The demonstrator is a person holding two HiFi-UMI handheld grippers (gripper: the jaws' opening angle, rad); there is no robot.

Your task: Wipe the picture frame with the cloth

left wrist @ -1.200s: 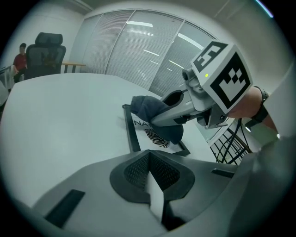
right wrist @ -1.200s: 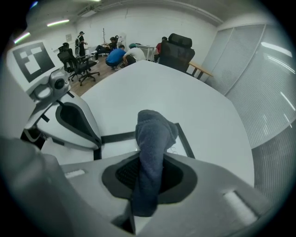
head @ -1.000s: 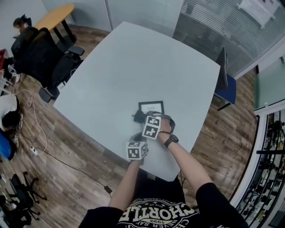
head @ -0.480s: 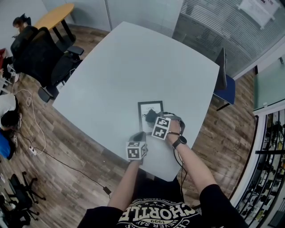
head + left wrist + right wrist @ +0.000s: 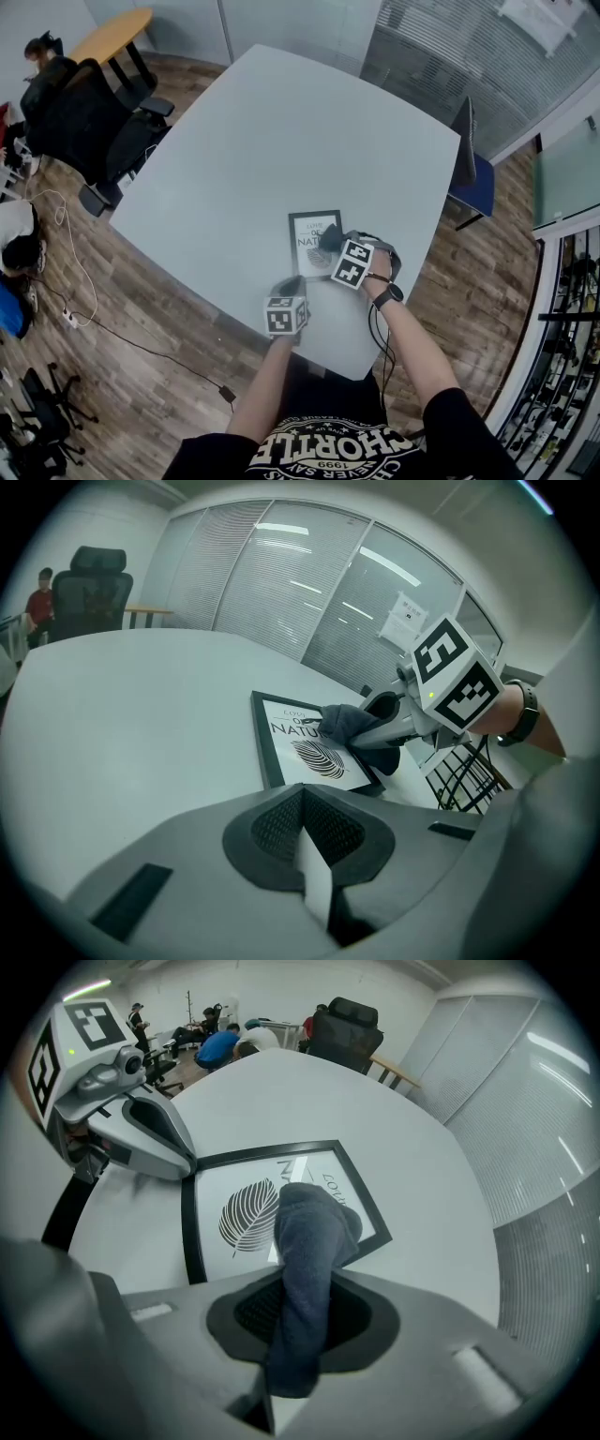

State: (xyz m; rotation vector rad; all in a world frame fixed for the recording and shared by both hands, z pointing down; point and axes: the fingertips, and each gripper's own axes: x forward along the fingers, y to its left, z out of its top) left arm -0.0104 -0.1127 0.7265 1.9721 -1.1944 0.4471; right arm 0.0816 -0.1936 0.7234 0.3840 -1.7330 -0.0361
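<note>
Cloth (image 5: 314,1232) in right hand-held gripper (image 5: 370,733), apparently on frame (image 5: 234,1199)

A black picture frame (image 5: 307,244), holding a white print with a leaf and lettering, is laid flat near the table's (image 5: 281,141) near edge. A dark grey cloth (image 5: 314,1232), bunched, is clamped in the right gripper (image 5: 305,1307) and set against the frame's right side.

On the print inside your picture frame (image 5: 302,761) you can read the big word "NATUR". The cloth (image 5: 349,722) covers the end of this word. Just above it on the print stands a smaller line of letters, which is too fine to read surely. Near the frame, on your side of it, your black shirt (image 5: 328,448) carries white print: "CHORTLE" and "1999". Far behind the frame, a paper sheet (image 5: 405,622) on the glass wall has print too small to read.
</note>
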